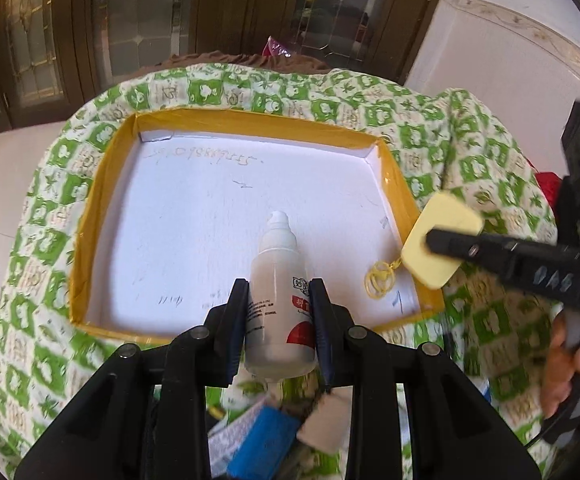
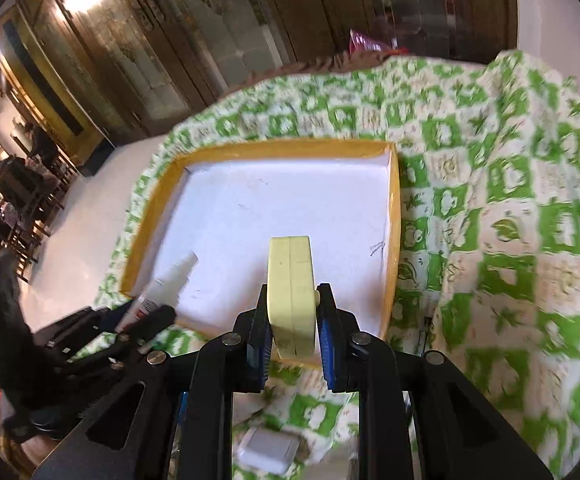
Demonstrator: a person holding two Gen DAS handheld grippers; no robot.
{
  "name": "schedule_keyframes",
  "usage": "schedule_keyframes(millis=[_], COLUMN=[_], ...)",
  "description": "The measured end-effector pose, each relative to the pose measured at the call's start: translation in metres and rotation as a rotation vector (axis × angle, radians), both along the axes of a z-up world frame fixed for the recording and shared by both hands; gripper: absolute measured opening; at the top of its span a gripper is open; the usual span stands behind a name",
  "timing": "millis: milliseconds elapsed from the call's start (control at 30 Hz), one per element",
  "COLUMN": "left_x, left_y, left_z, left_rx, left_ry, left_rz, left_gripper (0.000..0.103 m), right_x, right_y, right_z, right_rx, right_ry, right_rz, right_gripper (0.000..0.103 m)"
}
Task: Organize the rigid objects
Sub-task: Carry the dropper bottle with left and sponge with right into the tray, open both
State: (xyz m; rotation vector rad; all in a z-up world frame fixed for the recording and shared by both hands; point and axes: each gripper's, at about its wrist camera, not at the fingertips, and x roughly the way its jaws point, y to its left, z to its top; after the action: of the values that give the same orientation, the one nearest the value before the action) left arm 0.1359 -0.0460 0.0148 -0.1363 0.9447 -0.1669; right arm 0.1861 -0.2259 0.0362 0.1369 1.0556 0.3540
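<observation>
While the yellow-walled tray holds nothing resting on its white floor, the sorting is judged barely begun, and loose items remain on the green patterned cloth beneath the grippers. The left gripper is clamped on a white bottle, nozzle forward above the tray's near edge. The right gripper grips a pale yellow case edgewise, its ring chain dangling over the tray's right side.

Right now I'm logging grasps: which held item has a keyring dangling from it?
The pale yellow tag in the right gripper, with yellow rings hanging below. The left gripper holds a plain white bottle.
</observation>
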Motion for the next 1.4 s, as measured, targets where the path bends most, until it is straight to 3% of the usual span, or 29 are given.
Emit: schedule_keyframes(millis=[233, 367, 600, 933, 1000, 1067, 1100, 1400], left_x=[0.036, 0.06, 0.097, 0.113, 0.114, 0.114, 0.113, 0.075], left_y=[-0.004, -0.005, 0.0, -0.004, -0.004, -0.002, -0.001, 0.018], left_z=[-0.022, -0.033, -0.043, -0.054, -0.054, -0.053, -0.052, -0.028], left_rx=[0.006, 0.003, 0.022, 0.049, 0.03, 0.002, -0.002, -0.043], left_ry=[0.043, 0.065, 0.078, 0.086, 0.089, 0.098, 0.101, 0.059], left_rz=[0.006, 0.02, 0.077, 0.095, 0.082, 0.077, 0.081, 0.106], left_gripper=[0.027, 0.027, 0.027, 0.028, 0.033, 0.051, 0.055, 0.055], right_x=[0.043, 0.065, 0.093, 0.111, 0.112, 0.111, 0.11, 0.077], right_y=[0.0, -0.004, -0.003, 0.002, 0.003, 0.002, 0.001, -0.011], right_z=[-0.045, -0.055, -0.055, -0.058, -0.056, -0.051, -0.048, -0.026], right_rx=[-0.008, 0.025, 0.034, 0.046, 0.045, 0.053, 0.057, 0.094], right_ry=[0.095, 0.13, 0.064, -0.021, -0.043, -0.075, -0.089, -0.151], right_rz=[-0.019, -0.038, -0.061, -0.07, -0.07, -0.073, -0.075, -0.115], right_gripper=[0.018, 0.018, 0.018, 0.019, 0.027, 0.048, 0.053, 0.057])
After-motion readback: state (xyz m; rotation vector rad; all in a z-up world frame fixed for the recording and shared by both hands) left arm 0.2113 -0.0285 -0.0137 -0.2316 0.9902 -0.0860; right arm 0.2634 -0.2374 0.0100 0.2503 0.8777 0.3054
